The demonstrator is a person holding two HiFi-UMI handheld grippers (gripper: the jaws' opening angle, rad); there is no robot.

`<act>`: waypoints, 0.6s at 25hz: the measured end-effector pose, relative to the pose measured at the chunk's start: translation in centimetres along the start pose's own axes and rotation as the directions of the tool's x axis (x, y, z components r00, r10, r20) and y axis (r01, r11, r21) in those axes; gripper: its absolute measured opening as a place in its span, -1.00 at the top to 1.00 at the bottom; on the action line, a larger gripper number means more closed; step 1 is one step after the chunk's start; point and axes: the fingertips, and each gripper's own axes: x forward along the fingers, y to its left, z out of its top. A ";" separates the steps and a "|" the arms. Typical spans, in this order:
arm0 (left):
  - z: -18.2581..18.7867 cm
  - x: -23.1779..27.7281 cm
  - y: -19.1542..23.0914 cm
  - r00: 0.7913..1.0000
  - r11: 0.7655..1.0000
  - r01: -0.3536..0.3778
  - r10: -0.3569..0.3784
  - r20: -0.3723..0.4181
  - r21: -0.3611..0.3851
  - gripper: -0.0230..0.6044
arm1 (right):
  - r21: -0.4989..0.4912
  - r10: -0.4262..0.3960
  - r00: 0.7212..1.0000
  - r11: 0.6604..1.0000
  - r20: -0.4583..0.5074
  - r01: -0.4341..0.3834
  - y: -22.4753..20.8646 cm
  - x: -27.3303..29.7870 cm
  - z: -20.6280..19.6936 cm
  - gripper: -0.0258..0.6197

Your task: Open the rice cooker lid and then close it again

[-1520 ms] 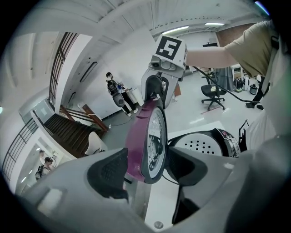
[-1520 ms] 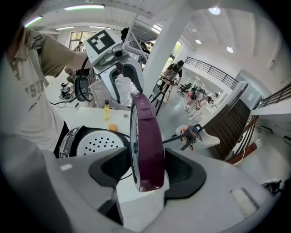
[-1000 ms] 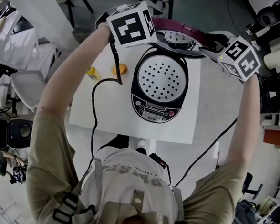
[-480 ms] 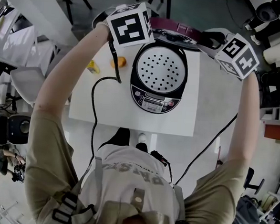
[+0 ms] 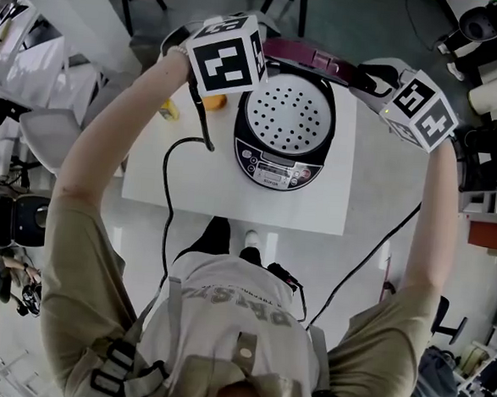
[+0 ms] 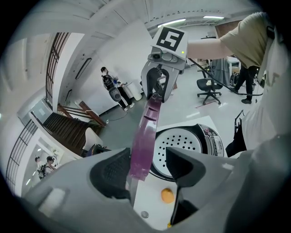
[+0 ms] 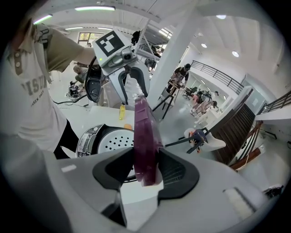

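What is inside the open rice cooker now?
A white perforated plate fills the rice cooker opening. Whatever lies under that plate is covered and cannot be seen.

The lid (image 6: 144, 136) is seen as glossy, half-transparent purple plastic; the perforated plate (image 5: 288, 113) in the rice cooker (image 5: 278, 168) as matt metal.
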 end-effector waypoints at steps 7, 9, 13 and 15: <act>-0.8 -0.3 -2.9 1.000 1.000 0.021 -0.021 -0.021 0.017 0.10 | -0.022 0.029 1.000 0.999 0.003 -0.029 2.9 0.1 -0.4 0.37; -1.0 -0.3 -3.8 0.999 1.000 0.026 -0.025 -0.026 0.016 0.10 | -0.025 0.034 0.999 0.999 0.007 -0.034 3.7 0.2 -0.7 0.37; -1.4 -0.3 -5.6 0.999 0.999 0.042 -0.041 -0.030 0.010 0.10 | -0.025 0.050 0.999 0.998 0.009 -0.050 5.4 0.3 -1.1 0.38; -1.6 -0.3 -6.5 0.998 0.999 0.050 -0.050 -0.031 0.005 0.10 | -0.022 0.059 0.998 0.998 0.014 -0.059 6.2 0.3 -1.2 0.40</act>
